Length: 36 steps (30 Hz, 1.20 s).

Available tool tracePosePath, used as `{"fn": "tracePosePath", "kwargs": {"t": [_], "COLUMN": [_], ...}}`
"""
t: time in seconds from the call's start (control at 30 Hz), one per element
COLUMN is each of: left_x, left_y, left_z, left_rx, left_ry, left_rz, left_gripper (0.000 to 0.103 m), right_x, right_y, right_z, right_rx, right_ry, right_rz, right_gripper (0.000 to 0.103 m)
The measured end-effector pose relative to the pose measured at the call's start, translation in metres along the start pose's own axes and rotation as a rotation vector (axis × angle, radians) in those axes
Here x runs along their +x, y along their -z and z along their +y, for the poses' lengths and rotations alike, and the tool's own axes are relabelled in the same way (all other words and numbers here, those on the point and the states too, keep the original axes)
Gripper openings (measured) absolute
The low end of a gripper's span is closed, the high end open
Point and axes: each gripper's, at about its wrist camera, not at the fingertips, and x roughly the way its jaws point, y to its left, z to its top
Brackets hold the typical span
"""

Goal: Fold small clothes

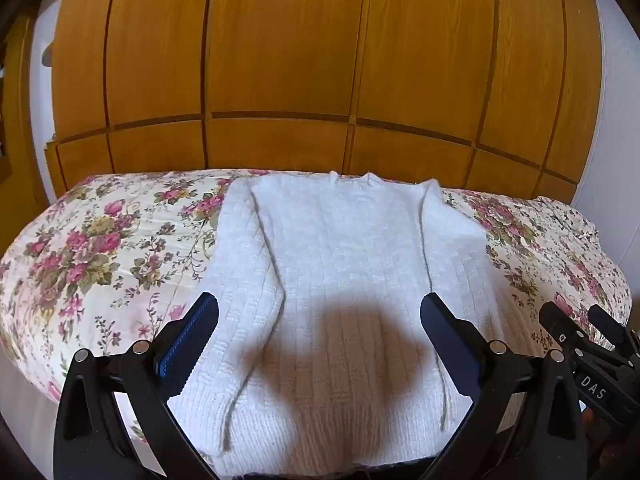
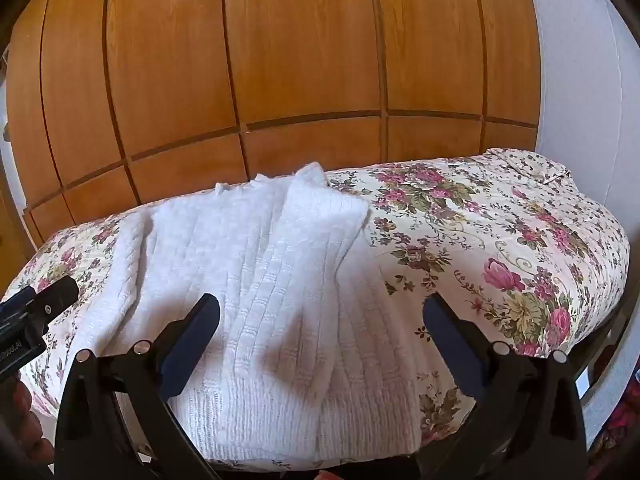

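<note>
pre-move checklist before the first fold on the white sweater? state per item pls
1. Left tongs open, nothing between the fingers: ok.
2. Right tongs open, nothing held: ok.
3. White sweater lies flat on the floral bedspread, neckline at the far edge: ok.
4. Both sleeves laid down along the body, not tucked under: ok.
5. Hem near the front edge of the bed, within view of both tongs: ok.
6. Fabric underneath free of bunching: cannot tell.
</note>
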Motion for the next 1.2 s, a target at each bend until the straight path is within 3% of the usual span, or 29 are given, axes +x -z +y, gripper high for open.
{"fn": "tracePosePath", "kwargs": {"t": [1.2], "left_x": [0.003], "left_y": [0.009], "left_z": [0.001], "left_rx": [-0.008], "left_ry": [0.009], "left_rz": [0.015], "left_gripper": [0.1], "right_x": [0.006], "right_y": [0.004], "right_z": [0.001], "right_rx": [-0.01], "right_ry": [-0.014], "right_rz": [0.02], "right_gripper": [0.101]}}
